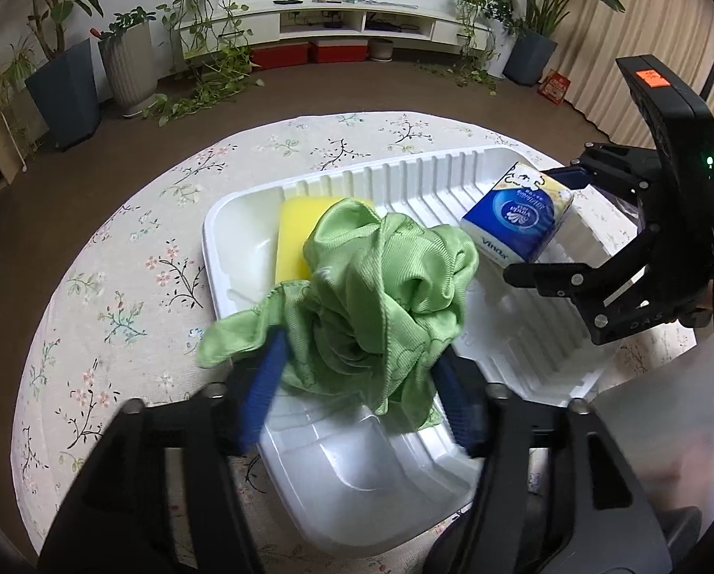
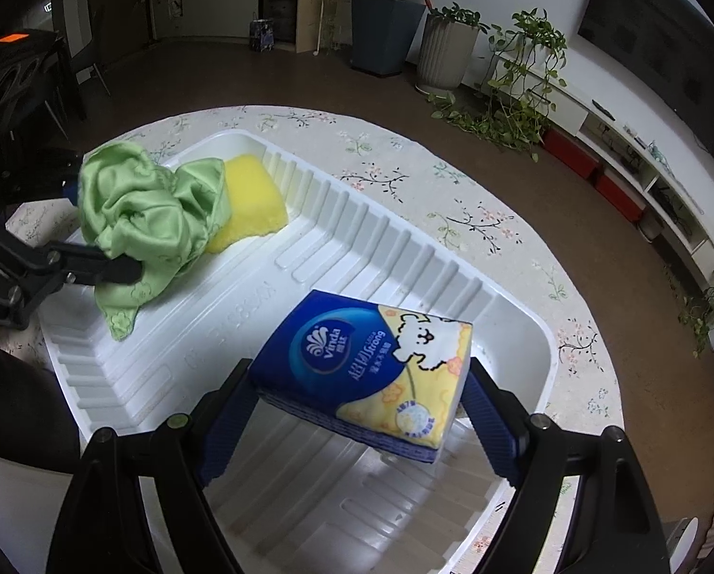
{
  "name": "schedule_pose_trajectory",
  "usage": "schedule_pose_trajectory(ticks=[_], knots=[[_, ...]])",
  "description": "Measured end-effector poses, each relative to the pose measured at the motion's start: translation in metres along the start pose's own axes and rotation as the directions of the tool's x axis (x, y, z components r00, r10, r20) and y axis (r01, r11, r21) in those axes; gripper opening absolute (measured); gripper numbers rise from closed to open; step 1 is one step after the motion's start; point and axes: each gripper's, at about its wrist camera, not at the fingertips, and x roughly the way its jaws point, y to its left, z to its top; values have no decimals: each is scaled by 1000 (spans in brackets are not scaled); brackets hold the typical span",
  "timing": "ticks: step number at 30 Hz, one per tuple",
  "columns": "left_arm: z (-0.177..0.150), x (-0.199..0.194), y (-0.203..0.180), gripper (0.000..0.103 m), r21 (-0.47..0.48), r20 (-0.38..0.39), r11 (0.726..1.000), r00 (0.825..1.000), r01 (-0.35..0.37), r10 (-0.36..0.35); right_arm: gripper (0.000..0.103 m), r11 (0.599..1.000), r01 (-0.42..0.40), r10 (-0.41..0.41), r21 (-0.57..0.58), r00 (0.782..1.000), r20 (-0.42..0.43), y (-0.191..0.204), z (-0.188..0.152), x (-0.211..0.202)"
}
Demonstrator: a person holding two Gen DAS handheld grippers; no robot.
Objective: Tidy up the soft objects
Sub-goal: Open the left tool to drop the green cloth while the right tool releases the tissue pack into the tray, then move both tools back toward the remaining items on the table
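A white ribbed tray lies on the round floral table. A yellow sponge lies at one end of it. My left gripper is shut on a crumpled green cloth, held over the tray beside the sponge. My right gripper is shut on a blue and yellow tissue pack, held above the tray's other end.
The floral tablecloth covers the table around the tray. Potted plants and a low white TV shelf stand on the brown floor beyond the table. A white object is blurred at my right.
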Motion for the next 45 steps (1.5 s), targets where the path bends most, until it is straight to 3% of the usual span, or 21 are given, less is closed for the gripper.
schedule_pose_trajectory(ticks=[2,4,5,6,7,8,27,33,45], knots=[[-2,0,0,68,-5,9,1000,1000,3,-3,86,1000,9,-9,6,1000,4,0,-1,0],[-2,-2,1,81,-14,23,1000,1000,12,-12,87,1000,18,-18,8,1000,10,0,-1,-1],[-2,-4,1,86,-19,35,1000,999,12,-12,89,1000,20,-20,4,1000,11,0,-1,-1],[-2,-5,1,100,-23,46,1000,999,17,-16,91,1000,22,-22,0,1000,13,1,-2,-1],[-4,-8,-1,103,-26,58,1000,998,16,-14,98,1000,29,-29,-2,999,18,1,-2,-3],[-5,-11,-1,103,-34,75,999,997,4,-2,103,1000,31,-31,-2,999,24,0,-2,-4],[-6,-47,25,103,-160,184,987,982,-7,37,103,990,32,-52,140,988,146,-30,-4,-45],[-17,-67,33,103,-193,218,981,974,-23,66,103,980,38,-71,197,983,168,-42,-16,-60],[-51,-130,34,103,-243,305,969,946,-38,114,103,959,56,-122,276,966,228,-54,-56,-130]])
